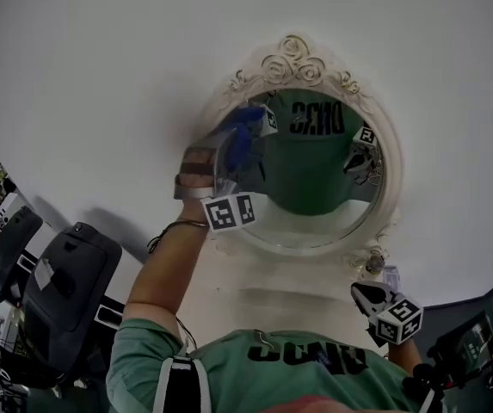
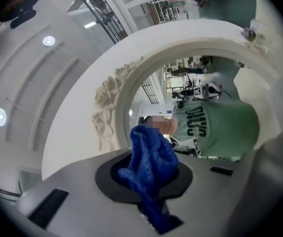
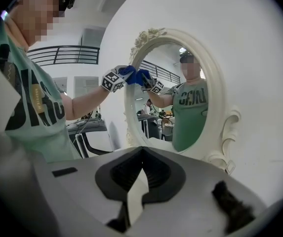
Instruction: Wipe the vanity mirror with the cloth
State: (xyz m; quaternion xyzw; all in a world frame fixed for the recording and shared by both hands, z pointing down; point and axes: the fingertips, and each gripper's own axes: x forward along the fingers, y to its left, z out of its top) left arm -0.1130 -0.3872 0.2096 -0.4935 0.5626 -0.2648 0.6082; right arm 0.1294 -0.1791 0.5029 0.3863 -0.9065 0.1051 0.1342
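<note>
The left gripper (image 2: 148, 191) is clenching the blue cloth (image 2: 151, 154), which is bunching up out of its jaws and pressing against the upper left of the vanity mirror (image 1: 315, 218), just inside its white scrolled frame (image 1: 293, 58). The right gripper (image 3: 141, 154) is hovering near the mirror's lower right edge, its jaws pinching together on nothing.

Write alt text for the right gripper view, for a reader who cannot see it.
The left gripper holds a blue cloth at the upper left edge of an oval, white-framed vanity mirror. The glass reflects the person in green. In the foreground, the right gripper has its jaws together, with nothing between them.
</note>
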